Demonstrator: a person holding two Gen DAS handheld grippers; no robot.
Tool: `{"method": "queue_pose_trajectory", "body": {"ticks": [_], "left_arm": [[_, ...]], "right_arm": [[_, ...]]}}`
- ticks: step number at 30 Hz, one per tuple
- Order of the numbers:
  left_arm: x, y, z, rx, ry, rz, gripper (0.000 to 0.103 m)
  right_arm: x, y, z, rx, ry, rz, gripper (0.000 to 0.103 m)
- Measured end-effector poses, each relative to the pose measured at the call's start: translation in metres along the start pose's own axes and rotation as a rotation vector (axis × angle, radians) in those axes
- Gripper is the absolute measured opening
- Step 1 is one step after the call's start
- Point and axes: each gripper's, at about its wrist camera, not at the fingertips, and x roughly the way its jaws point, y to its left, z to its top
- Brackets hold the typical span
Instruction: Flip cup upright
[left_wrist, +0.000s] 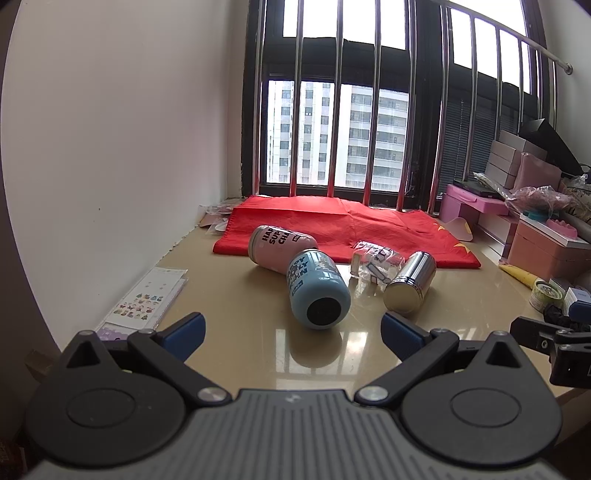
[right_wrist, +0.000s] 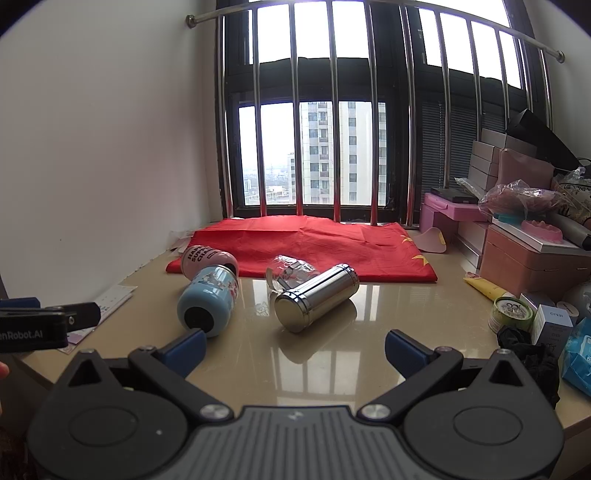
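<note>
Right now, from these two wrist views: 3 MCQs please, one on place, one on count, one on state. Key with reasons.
1. Where does the blue cup lie?
A. on the red cloth
B. on the bare table, in front of the pink cup
C. on the pink boxes

2. How many cups lie on their sides?
A. one
B. two
C. three

3. How stand the grippers?
A. both open, holding nothing
B. left shut on the steel cup
C. both shut

Key:
1 B: it rests on the tan table, its far end by the pink cup; the red cloth lies behind.
2 C: blue, pink and the steel cup are all tipped over.
3 A: the left gripper and right gripper show spread fingers with only table between.
</note>
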Motion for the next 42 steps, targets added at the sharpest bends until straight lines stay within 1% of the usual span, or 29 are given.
{"method": "queue_pose_trajectory", "body": {"ticks": [6,12,18,25,28,33,35,38,42], "left_arm": [[0.004,-0.002,0.002,0.002,0.004,-0.005,0.103],[0.021,-0.004,0.013,-0.005,0.019,-0.013,0.103],[0.054,-0.011,0.033,0.009,0.039,-0.022,0.103],[0.107,-0.021,0.06,0.033,0.088,-0.023,0.103],[0.132,-0.026,0.071,0.057,0.114,-0.01,0.103],[0.179,-0.032,0.084,0.078,0.188,0.009,0.103],[0.2,-0.033,0.089,0.081,0.231,0.023,0.103],[0.229,-0.033,0.093,0.076,0.302,0.026,0.103],[0.271,-0.034,0.093,0.094,0.391,0.043,0.103]], "right_arm": [[0.003,0.0,0.003,-0.003,0.006,-0.001,0.103],[0.016,-0.003,0.009,-0.008,0.016,-0.009,0.103],[0.041,-0.012,0.018,-0.004,0.027,-0.013,0.103],[0.077,-0.025,0.03,0.008,0.045,-0.023,0.103],[0.095,-0.032,0.035,0.011,0.059,-0.028,0.103],[0.124,-0.042,0.042,0.011,0.083,-0.031,0.103],[0.136,-0.046,0.043,0.008,0.092,-0.03,0.103],[0.152,-0.051,0.045,0.003,0.103,-0.028,0.103],[0.172,-0.057,0.045,0.004,0.119,-0.031,0.103]]}}
